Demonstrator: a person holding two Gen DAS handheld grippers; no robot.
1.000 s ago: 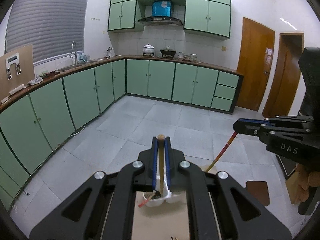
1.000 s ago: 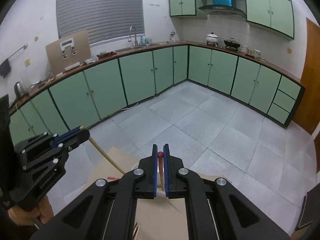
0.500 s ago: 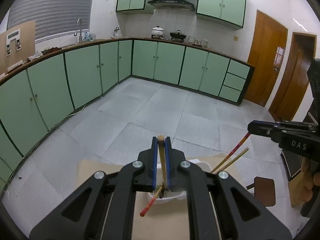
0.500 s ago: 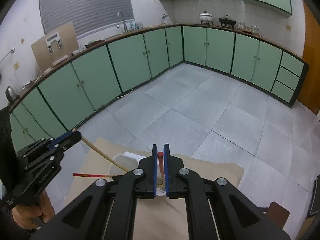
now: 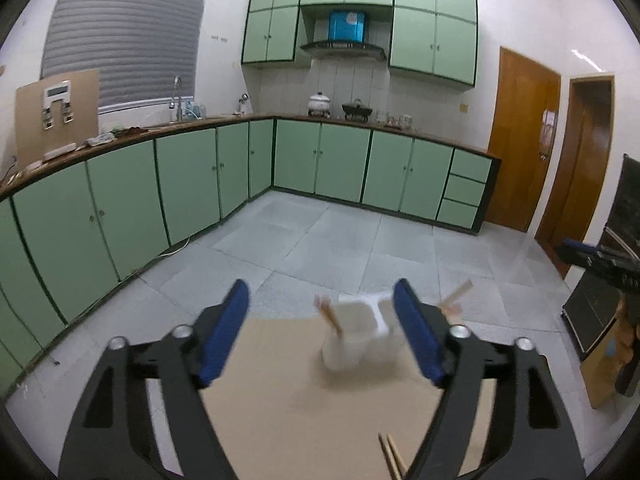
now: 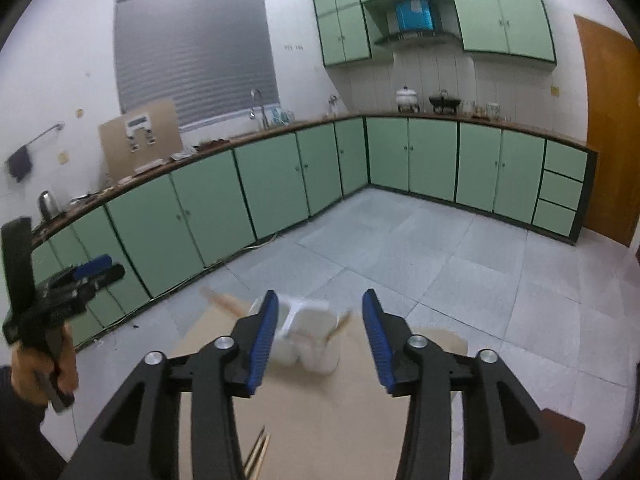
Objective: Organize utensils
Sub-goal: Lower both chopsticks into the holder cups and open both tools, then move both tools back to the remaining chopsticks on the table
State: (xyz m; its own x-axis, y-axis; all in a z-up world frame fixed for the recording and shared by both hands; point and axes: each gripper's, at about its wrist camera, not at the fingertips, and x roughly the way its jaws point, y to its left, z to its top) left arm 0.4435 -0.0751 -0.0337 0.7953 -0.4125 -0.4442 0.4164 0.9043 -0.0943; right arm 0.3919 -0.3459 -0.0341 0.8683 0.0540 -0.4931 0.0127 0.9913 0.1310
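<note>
A white two-part plastic holder (image 5: 358, 334) stands at the far edge of the tan table (image 5: 304, 408); it also shows in the right wrist view (image 6: 310, 336). Chopsticks (image 5: 330, 314) lean out of its left side and others (image 5: 454, 294) out of its right side. My left gripper (image 5: 322, 332) is open and empty, back from the holder. My right gripper (image 6: 318, 336) is open and empty, also back from it. Two loose chopsticks (image 5: 392, 458) lie on the table near me, also seen in the right wrist view (image 6: 256, 456).
Green kitchen cabinets (image 5: 192, 184) line the far walls across a grey tiled floor (image 5: 320, 240). A brown stool (image 6: 560, 434) stands to the right of the table. The other gripper (image 6: 60, 288) is held at the left.
Both grippers have opened and let go of their chopsticks, which now stand in the white holder. Both grippers have pulled back from it.
</note>
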